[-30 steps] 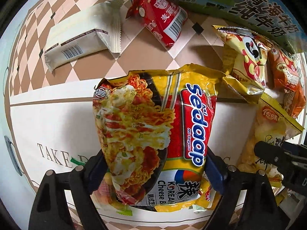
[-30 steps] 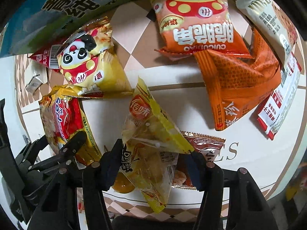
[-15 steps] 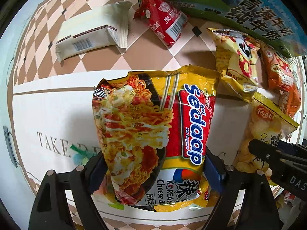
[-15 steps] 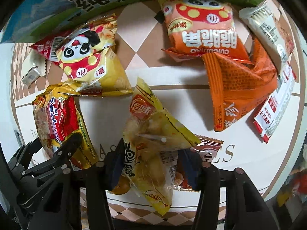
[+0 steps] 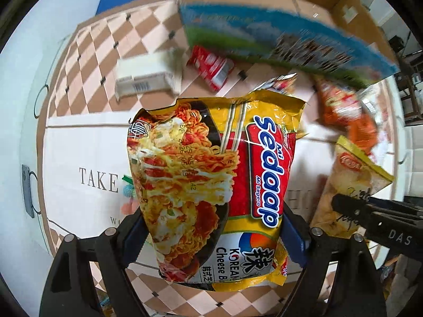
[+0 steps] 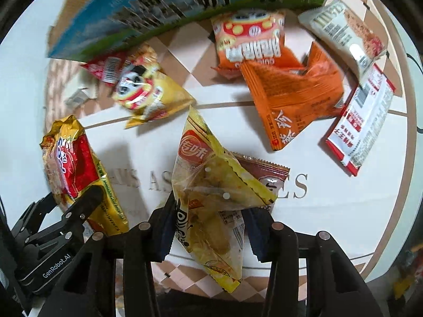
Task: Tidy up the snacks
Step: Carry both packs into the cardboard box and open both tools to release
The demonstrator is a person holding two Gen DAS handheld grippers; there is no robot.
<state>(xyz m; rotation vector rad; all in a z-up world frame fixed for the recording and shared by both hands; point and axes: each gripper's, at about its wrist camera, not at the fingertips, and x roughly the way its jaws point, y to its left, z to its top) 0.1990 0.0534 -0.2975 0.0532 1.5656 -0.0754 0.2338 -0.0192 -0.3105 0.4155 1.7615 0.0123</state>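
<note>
The left gripper (image 5: 211, 235) holds a Sedaap noodle packet (image 5: 211, 185) by its two long edges, its blue pads pressed against the sides of the packet's lower half. The packet hangs clear of the surface (image 5: 79, 153), its top edge pointing toward the far side. The right gripper (image 6: 208, 227) is clamped narrow on a yellow chip bag (image 6: 208, 198); its jaws have just been closing, and the bag sits squeezed between the pads, crumpled at the middle, with its red-logo corner sticking up and away. Just behind that bag, a brown sachet (image 6: 267, 174) lies on the surface, partly covered by it.

In the right wrist view, the noodle packet appears at the near left, with the left gripper's black frame below it. Farther back lie a yellow panda snack bag (image 6: 148, 92) at left, an orange spotted snack bag (image 6: 248, 42) in the middle with an orange pouch (image 6: 293, 97) overlapping its near edge, and at right a pale wrapped bar (image 6: 346, 34) and a red-and-white packet (image 6: 362, 121). A cardboard box with blue and green print (image 5: 277, 42) stands at the far side, open at the top. In the left wrist view, a white packet (image 5: 145, 76) and a small red packet (image 5: 214, 66) lie on the checked cloth at far left, near the box.
</note>
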